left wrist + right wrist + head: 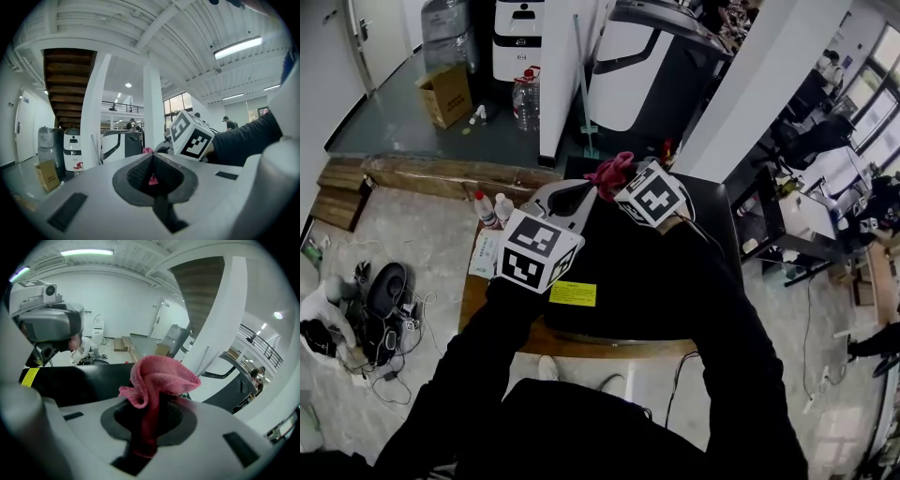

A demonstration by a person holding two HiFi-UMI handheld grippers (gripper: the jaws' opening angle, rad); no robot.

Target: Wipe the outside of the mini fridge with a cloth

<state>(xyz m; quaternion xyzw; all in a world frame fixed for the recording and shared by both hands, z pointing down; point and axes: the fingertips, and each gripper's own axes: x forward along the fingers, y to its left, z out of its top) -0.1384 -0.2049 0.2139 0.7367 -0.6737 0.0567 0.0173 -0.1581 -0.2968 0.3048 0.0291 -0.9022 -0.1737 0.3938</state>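
Your right gripper (149,420) is clamped on the pink cloth (159,376), which bunches above its jaws; your left gripper (151,161) is closed, with only a pink fleck in its gap — nipped or not, I cannot tell. The black mini fridge (637,281) sits just beneath both, so press the loose bunch flat on its top and sweep from the yellow label (573,293) outward to the far edge.

Head view steeply down onto mini fridge (649,281), gripper views near-level, facing outward, right one sharing fridge top
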